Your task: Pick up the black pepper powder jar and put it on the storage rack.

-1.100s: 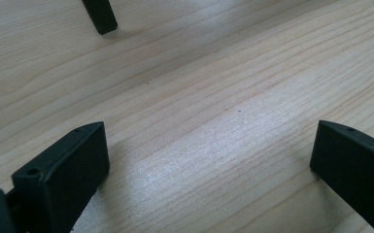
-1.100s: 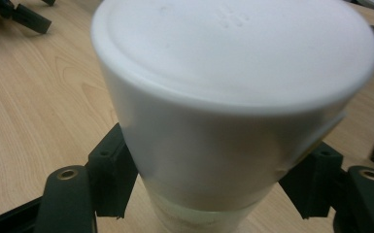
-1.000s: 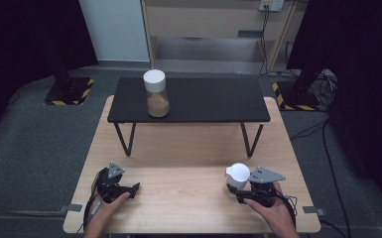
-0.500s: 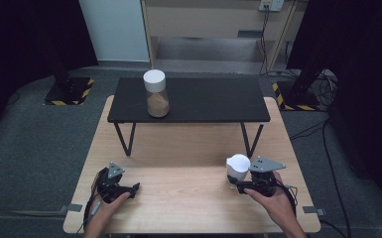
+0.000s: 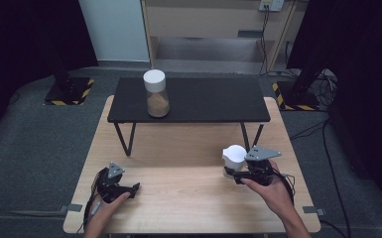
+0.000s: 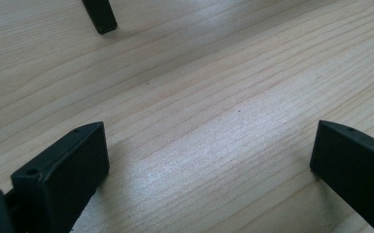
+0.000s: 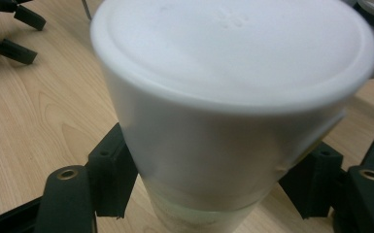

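The right hand-held gripper (image 5: 229,173) is clamping a white-lidded jar (image 5: 234,157) between its two black jaws; in the right gripper view the jaws are pressing against the jar (image 7: 223,121) on both sides, just below its wide white lid. The jar is standing upright at the near right of the wooden surface (image 5: 178,148), in front of the right legs of the black bench (image 5: 203,99). Its lower body is looking clear beneath the lid. The person's right hand (image 5: 273,191) is gripping the tool from the near side.

The left hand-held gripper (image 5: 135,188) is resting on the near left of the wooden surface, jaws standing wide apart with nothing between them; the left gripper view is showing bare wood grain (image 6: 199,121) between the two jaws. The left hand (image 5: 104,206) is holding it from behind.

A second jar (image 5: 156,94), white-lidded and part-filled with a brown material, is standing upright on the left half of the black bench, well apart from both hand-held grippers.
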